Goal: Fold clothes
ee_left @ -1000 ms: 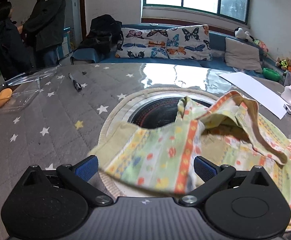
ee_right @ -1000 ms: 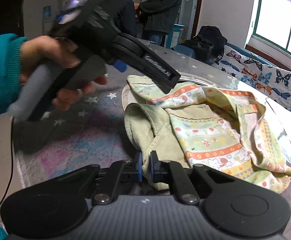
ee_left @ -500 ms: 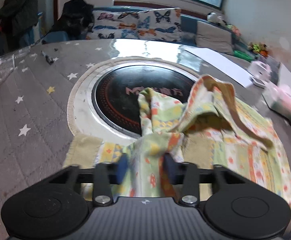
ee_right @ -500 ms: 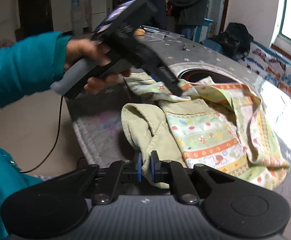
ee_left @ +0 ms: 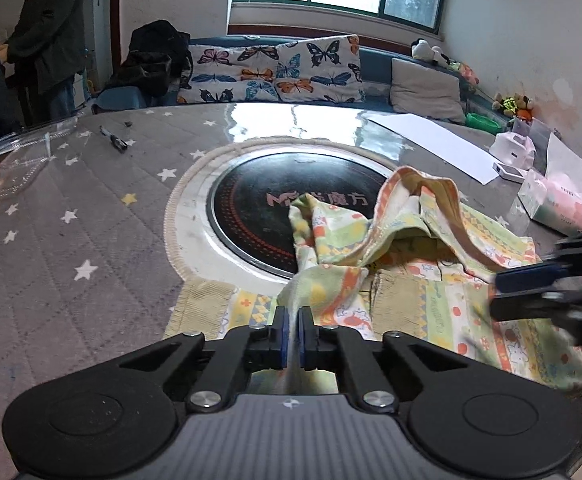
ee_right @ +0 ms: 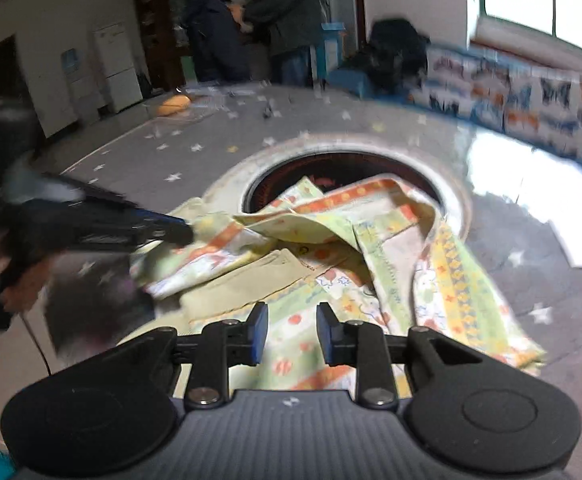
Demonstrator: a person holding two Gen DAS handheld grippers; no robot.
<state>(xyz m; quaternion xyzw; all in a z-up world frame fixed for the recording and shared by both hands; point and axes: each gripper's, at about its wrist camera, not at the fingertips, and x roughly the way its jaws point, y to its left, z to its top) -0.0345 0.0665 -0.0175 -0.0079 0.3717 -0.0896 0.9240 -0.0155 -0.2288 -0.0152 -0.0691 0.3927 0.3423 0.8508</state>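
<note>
A small yellow-green child's garment point(ee_left: 411, 288) with orange stripes lies crumpled on the table, partly over a round black hob point(ee_left: 251, 208). My left gripper point(ee_left: 291, 336) is shut on a gathered fold of its near edge, and the cloth runs up between the blue pads. In the right wrist view the same garment point(ee_right: 331, 248) lies ahead, with the left gripper point(ee_right: 187, 234) pinching its left side. My right gripper point(ee_right: 293, 334) hovers over the near hem. Its jaws are opening, with nothing pinched between them. It also shows at the right edge point(ee_left: 499, 292) of the left wrist view.
A grey star-print cover point(ee_left: 71, 220) spreads over the table. A clear tray point(ee_left: 23, 160) holding something orange sits far left, with a pen point(ee_left: 113, 140) near it. White paper point(ee_left: 431, 140) and a tissue pack point(ee_left: 551, 204) lie at the right. Two people point(ee_left: 47, 36) stand behind.
My left gripper went from wide open to shut on the garment's fold. My right gripper let go of the corduroy hem, its jaws parted, and it swung across over the garment.
</note>
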